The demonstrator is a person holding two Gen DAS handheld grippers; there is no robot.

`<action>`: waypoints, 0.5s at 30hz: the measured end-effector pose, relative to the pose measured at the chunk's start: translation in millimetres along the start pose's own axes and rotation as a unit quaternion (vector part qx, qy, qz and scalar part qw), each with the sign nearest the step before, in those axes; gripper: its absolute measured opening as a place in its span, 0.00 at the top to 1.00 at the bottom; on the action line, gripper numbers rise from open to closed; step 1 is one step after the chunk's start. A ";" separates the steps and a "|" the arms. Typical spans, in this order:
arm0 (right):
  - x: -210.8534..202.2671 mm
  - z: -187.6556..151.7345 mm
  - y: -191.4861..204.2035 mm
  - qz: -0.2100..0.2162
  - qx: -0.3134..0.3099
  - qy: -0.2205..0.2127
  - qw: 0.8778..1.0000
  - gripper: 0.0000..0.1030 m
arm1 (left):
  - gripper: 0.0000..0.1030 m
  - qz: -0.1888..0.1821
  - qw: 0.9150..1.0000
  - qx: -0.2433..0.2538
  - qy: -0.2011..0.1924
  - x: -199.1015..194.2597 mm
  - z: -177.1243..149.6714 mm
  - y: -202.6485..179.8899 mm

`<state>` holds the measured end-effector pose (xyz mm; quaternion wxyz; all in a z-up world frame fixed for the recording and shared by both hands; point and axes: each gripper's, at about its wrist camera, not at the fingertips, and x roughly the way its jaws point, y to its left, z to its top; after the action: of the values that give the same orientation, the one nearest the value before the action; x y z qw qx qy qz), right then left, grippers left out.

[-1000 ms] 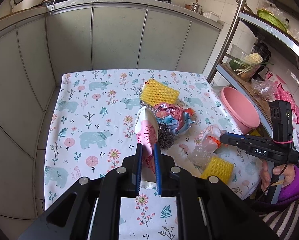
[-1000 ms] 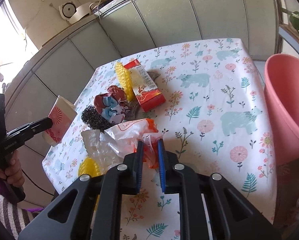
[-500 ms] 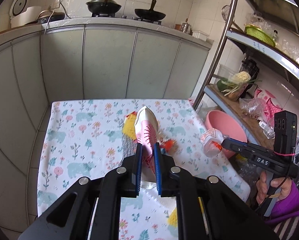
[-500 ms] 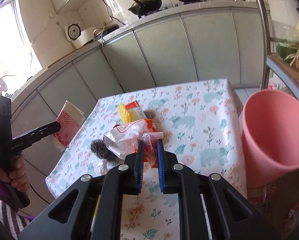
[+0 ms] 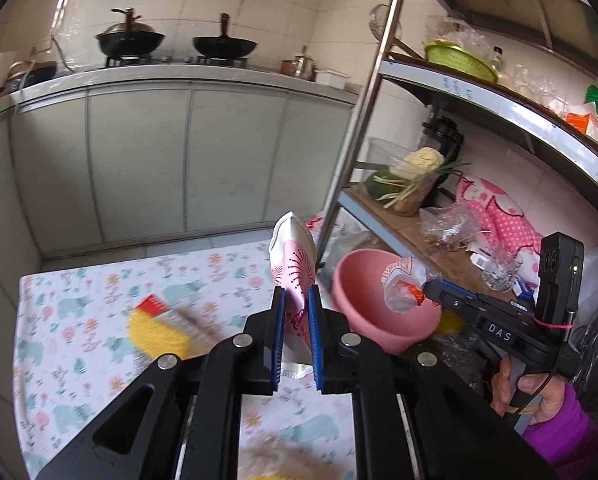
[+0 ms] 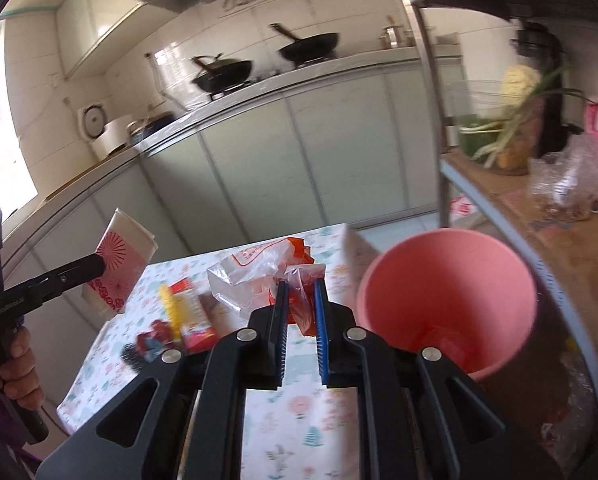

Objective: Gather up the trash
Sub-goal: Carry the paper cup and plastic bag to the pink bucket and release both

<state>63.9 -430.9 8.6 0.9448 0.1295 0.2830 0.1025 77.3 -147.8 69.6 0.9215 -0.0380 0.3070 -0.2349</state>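
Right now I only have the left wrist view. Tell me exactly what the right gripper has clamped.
Observer: The right gripper is shut on a crumpled plastic bag. The bag's red part sits between the blue pads.
Operator: Look into the bin for me.
Observer: The pink bin opens toward that camera. I can see down to its bottom and spot no trash inside.
Operator: Report the table's near left corner.
Observer: On the table, a dark scrubber and a red-and-blue wrapper lie beside the red box.
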 end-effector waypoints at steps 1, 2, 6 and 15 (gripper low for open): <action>0.0 1.2 -9.3 -0.011 0.006 -0.002 1.000 0.88 | 0.90 -0.009 1.000 0.002 0.004 8.8 2.9 -7.3; 0.5 2.1 -16.5 -0.020 0.010 -0.003 1.000 0.88 | 0.90 -0.016 1.000 0.005 0.007 16.3 4.9 -13.4; 6.8 2.8 -48.4 -0.066 0.031 -0.005 0.997 0.88 | 0.90 -0.045 0.998 0.015 0.029 54.5 12.0 -43.2; 32.7 -13.9 -90.8 -0.120 0.059 0.018 0.991 0.88 | 0.90 -0.073 0.993 0.028 0.093 146.6 11.0 -94.9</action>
<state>93.8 -505.4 -46.7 0.9357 0.1483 0.3191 -0.0261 147.7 -299.7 18.4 0.8699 -0.0126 0.3812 -0.3127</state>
